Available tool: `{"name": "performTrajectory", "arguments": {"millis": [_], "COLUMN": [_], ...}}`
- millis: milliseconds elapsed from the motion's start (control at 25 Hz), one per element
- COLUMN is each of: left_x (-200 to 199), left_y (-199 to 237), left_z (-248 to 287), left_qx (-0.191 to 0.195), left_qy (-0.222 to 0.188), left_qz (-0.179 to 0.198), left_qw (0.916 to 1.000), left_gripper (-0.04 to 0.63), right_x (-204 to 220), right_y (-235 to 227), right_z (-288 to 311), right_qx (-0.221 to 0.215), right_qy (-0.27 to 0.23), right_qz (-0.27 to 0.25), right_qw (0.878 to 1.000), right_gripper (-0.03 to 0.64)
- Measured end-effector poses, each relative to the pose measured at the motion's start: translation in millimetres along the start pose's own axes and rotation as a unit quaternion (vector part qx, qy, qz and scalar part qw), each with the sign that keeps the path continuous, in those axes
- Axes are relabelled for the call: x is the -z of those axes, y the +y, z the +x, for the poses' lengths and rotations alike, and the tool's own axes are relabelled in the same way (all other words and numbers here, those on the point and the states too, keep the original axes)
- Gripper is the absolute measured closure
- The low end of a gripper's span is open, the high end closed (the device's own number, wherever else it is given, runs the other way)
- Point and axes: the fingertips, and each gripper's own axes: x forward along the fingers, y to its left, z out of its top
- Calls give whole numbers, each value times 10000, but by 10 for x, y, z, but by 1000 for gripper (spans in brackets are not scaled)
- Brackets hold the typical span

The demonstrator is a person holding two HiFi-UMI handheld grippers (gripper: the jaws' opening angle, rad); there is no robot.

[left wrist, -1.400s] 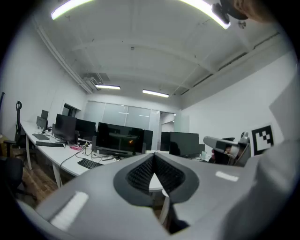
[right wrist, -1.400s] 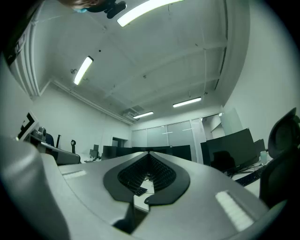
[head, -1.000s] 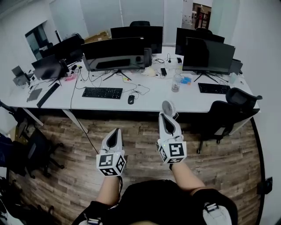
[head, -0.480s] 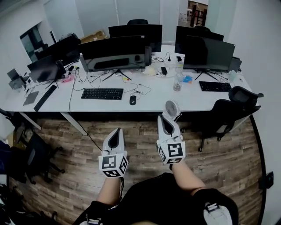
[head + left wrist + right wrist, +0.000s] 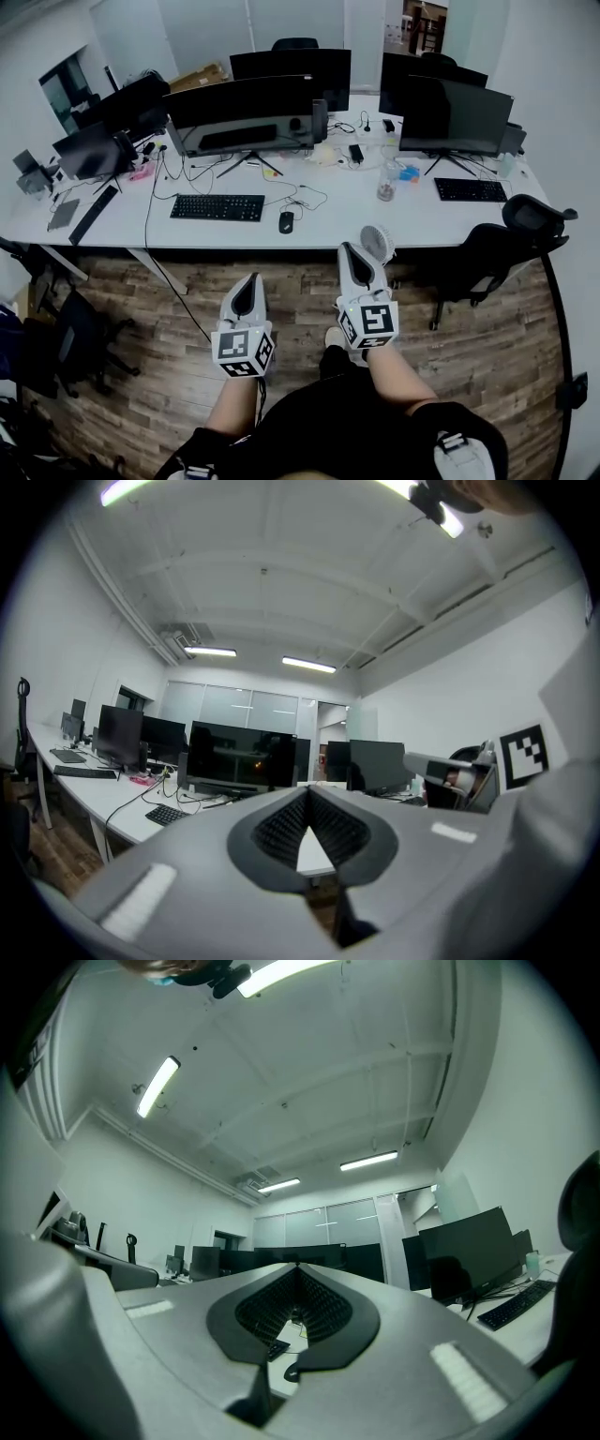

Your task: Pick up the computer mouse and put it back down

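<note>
A black computer mouse (image 5: pixel 286 221) lies on the white desk (image 5: pixel 328 220), just right of a black keyboard (image 5: pixel 218 207). Both grippers hover over the wooden floor, short of the desk's front edge and apart from the mouse. My left gripper (image 5: pixel 251 278) points at the desk below the keyboard, its jaws shut on nothing (image 5: pixel 306 790). My right gripper (image 5: pixel 348 247) sits a little further forward, to the right of the mouse and beside a small white fan (image 5: pixel 378 243). Its jaws also meet at the tips with nothing between them (image 5: pixel 298 1266).
Several dark monitors (image 5: pixel 246 112) and cables stand behind the keyboard. A second keyboard (image 5: pixel 472 189) and a bottle (image 5: pixel 385 181) are at the right. Black office chairs (image 5: pixel 511 234) stand at the desk's right end, and more (image 5: pixel 66 337) at the left. The person's foot (image 5: pixel 335 337) shows on the floor.
The desk and mouse have drawn nearer in the head view, and both grippers have come forward towards the desk with the person. Both jaws stay shut.
</note>
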Motion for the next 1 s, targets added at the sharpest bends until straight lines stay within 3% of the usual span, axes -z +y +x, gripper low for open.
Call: {"name": "performTrajectory", "arguments": {"millis": [520,1000], "left_x": [-216,223], "left_y": [311,587], "left_z": [1785,2823], "left_qx": [-294,-210], "left_qy": [50,783], "left_qz": [132,-1], "left_qw": [9995,9967], "left_gripper": [541,541], "right_x": [225,679], "right_y": [-781,-1145], "right_z": [1744,2570], "right_qx": [-276,-218], "right_qy": [-20,418], "right_qz": [175,200], "right_qw": [9995,9987], "right_gripper": [618,618]}}
